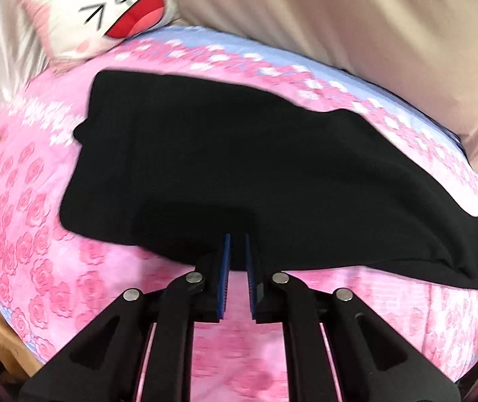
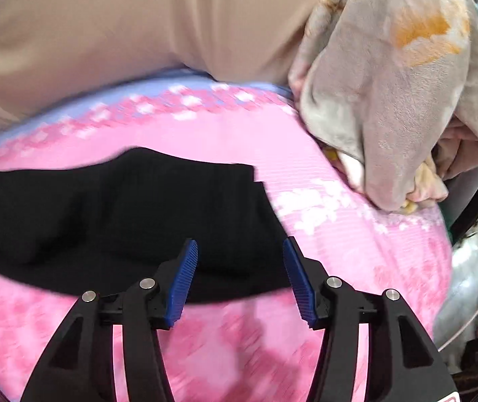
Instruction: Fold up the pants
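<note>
Black pants (image 1: 205, 154) lie folded in a long band across a pink rose-print bed cover (image 1: 38, 234). My left gripper (image 1: 238, 236) sits at the near edge of the pants, about mid-length. Its blue pads stand a narrow slit apart, with the dark hem just at the tips and pink cover showing through the gap lower down. In the right wrist view the pants (image 2: 121, 207) end in a stepped edge at the right. My right gripper (image 2: 240, 241) hovers over that end, its jaws wide apart with nothing pressed between them.
A white and pink cat-face cushion (image 1: 105, 10) lies at the far left of the bed. A large beige fabric mass (image 2: 138, 16) rises behind the pants. A grey plush blanket (image 2: 390, 100) is heaped at the far right. The bed cover (image 2: 339, 234) drops off beyond it.
</note>
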Demonstrator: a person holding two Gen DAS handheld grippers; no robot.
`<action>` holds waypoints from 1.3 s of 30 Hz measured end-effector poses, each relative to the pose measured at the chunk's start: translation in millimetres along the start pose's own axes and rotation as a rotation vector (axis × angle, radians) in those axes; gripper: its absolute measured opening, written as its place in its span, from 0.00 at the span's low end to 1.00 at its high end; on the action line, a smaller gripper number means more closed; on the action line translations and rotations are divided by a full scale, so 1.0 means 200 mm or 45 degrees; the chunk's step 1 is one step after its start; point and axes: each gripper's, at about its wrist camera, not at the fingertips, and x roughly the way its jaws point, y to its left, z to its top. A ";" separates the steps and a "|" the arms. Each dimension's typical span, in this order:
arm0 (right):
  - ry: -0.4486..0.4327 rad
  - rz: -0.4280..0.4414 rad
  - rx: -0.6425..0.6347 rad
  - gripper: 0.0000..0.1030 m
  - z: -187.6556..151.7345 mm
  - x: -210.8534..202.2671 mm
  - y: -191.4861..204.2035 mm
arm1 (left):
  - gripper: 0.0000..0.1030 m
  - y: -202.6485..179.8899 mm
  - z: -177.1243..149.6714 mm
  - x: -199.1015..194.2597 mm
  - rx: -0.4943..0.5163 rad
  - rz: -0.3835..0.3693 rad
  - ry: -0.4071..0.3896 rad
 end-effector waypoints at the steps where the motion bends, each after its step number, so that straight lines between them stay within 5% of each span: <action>1: 0.034 0.012 -0.020 0.51 0.00 0.07 0.01 | 0.11 -0.04 0.00 -0.01 0.020 0.004 -0.013; 4: 0.073 0.066 -0.015 0.46 -0.01 0.22 0.04 | 0.29 -0.16 -0.01 -0.06 0.073 0.005 -0.046; 6: 0.059 0.125 -0.002 0.27 -0.01 0.22 0.03 | 0.33 -0.21 -0.02 -0.09 0.099 0.006 -0.061; 7: 0.045 0.128 0.001 0.08 -0.01 0.20 0.03 | 0.33 -0.23 -0.02 -0.10 0.118 0.009 -0.066; 10: -0.042 0.138 0.005 0.06 -0.01 0.06 0.01 | 0.33 -0.27 -0.01 -0.11 0.136 0.006 -0.069; 14: -0.113 -0.059 -0.023 0.07 -0.01 -0.08 -0.09 | 0.33 -0.29 0.00 -0.10 0.146 0.023 -0.071; 17: 0.075 -0.105 0.015 0.15 -0.08 0.12 -0.19 | 0.33 -0.27 -0.01 -0.08 0.140 0.027 -0.061; 21: -0.099 -0.109 0.100 0.32 -0.08 -0.12 -0.10 | 0.33 -0.17 -0.01 -0.07 0.094 0.068 -0.044; 22: -0.154 -0.046 0.072 0.41 -0.06 -0.20 -0.02 | 0.33 -0.13 -0.02 -0.08 0.076 0.076 -0.050; 26: -0.244 0.295 -0.151 0.42 0.02 -0.42 0.45 | 0.36 0.05 -0.02 -0.13 -0.009 0.123 -0.074; 30: -0.193 0.752 -0.427 0.42 0.00 -0.51 1.17 | 0.37 0.22 -0.08 -0.21 -0.058 0.142 -0.103; 33: -0.133 0.990 -0.629 0.42 -0.07 -0.55 1.73 | 0.37 0.33 -0.14 -0.28 -0.074 0.147 -0.119; 39: -0.066 1.134 -0.967 0.42 -0.27 -0.60 2.61 | 0.44 0.45 -0.25 -0.33 -0.041 0.187 -0.136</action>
